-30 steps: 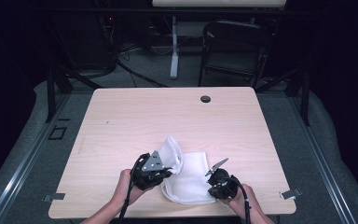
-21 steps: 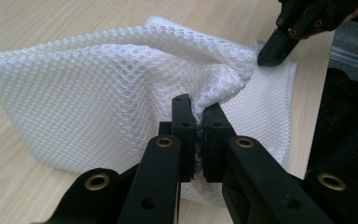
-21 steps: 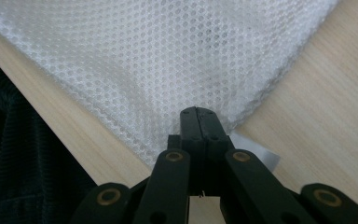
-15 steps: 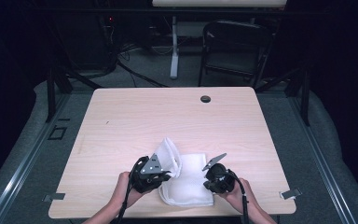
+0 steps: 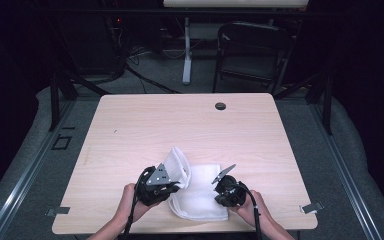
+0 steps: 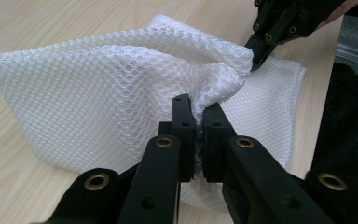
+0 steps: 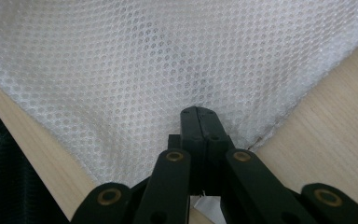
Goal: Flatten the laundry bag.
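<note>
With the mesh cloth [image 5: 195,192] lying at the near edge of the surface [image 5: 145,125], left gripper [image 6: 195,122] pinching a raised fold and right gripper [image 7: 199,122] clamped on a flat corner, I'd carry the fold over evenly, keeping both grips taut.

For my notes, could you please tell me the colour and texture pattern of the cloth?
White cloth with a fine honeycomb mesh weave, clearest in the right gripper view.

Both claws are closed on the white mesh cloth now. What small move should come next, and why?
Probably carry the left claw across toward the right claw. Its side of the white mesh cloth is already lifted and partly folded over, so this would likely finish the fold.
</note>
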Motion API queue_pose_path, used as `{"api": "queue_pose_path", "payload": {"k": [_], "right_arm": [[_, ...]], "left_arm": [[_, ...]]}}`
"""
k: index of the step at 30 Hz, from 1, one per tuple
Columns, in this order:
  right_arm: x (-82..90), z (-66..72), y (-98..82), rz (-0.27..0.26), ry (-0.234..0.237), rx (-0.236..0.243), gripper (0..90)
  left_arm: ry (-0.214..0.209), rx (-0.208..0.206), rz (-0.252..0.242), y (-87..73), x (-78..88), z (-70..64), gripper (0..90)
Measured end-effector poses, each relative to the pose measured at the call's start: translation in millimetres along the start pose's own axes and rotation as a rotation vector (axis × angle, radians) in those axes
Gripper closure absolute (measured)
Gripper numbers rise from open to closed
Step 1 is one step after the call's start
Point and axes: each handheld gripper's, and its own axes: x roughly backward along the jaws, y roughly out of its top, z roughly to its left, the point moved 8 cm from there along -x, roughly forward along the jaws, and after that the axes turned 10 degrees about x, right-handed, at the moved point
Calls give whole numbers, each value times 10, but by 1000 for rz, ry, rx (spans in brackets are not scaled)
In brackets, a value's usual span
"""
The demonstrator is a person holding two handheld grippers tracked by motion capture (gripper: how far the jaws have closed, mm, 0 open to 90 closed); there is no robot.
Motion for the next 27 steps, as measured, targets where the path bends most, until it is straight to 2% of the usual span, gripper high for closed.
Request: {"api": "queue_pose_path", "payload": {"k": [3,4,6,12,19,23,25,27], "right_arm": [[7,8,-13,2,-6,-11,900],[15,-7,-29,14,-23,-7,900],[16,-3,-29,10,-14,-11,900],[22,-39,-49,11,-37,-20,900],[38,-78,-74,24,-56,-16,900],[46,-105,-93,24,-60,-24,900],[55,-125,-111,28,-64,-28,900],[60,-141,-130,18,-65,-44,900]], "left_arm": [[-1,13,5,-36,28,25,866],[2,23,4,-49,34,28,865],[2,27,6,-70,58,46,864],[2,53,12,-146,79,59,862],[11,57,32,-240,129,61,854],[-11,70,53,-277,141,80,841],[-6,71,56,-285,139,94,830],[-19,79,75,-313,133,100,816]]}}
